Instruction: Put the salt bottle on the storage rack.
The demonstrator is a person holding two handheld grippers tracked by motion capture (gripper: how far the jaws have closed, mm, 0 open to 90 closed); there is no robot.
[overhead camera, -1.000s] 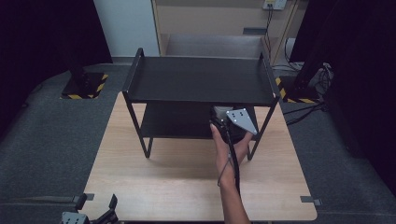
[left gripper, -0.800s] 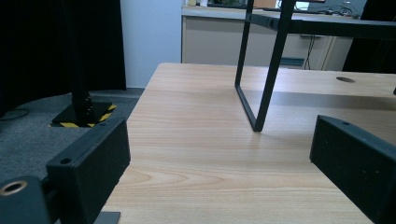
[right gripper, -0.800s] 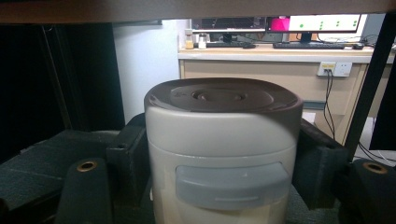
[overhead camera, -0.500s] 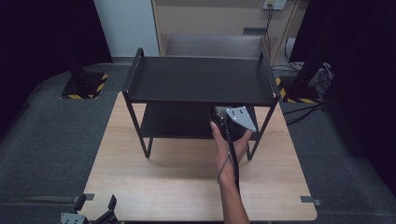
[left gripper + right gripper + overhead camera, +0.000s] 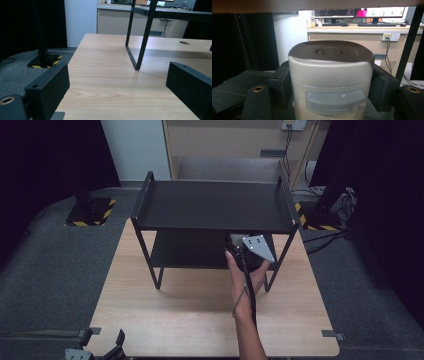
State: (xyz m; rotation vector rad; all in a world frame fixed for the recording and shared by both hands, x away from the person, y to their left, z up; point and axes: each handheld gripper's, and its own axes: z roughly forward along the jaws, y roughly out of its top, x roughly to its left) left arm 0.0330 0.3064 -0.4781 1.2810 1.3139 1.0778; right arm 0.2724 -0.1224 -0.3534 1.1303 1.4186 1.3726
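A beige container [image 5: 329, 75] with a dark brown lid and a grey front tab sits between the two black jaws of my right gripper [image 5: 329, 82], which press on its sides. In the high view, a hand holds the right gripper [image 5: 243, 246] in under the top board of a black two-level rack [image 5: 215, 205], at the right end of its lower shelf. My left gripper [image 5: 100, 349] lies at the table's near left edge. In its own view the left gripper [image 5: 117, 85] is open, its jaws wide apart over bare wood.
The rack stands on a light wooden table [image 5: 190, 320], and one of its black legs [image 5: 140, 50] rises ahead of the left gripper. Dark carpet surrounds the table. Stands with yellow-black bases [image 5: 90, 212] flank the far corners, and cables run behind the rack.
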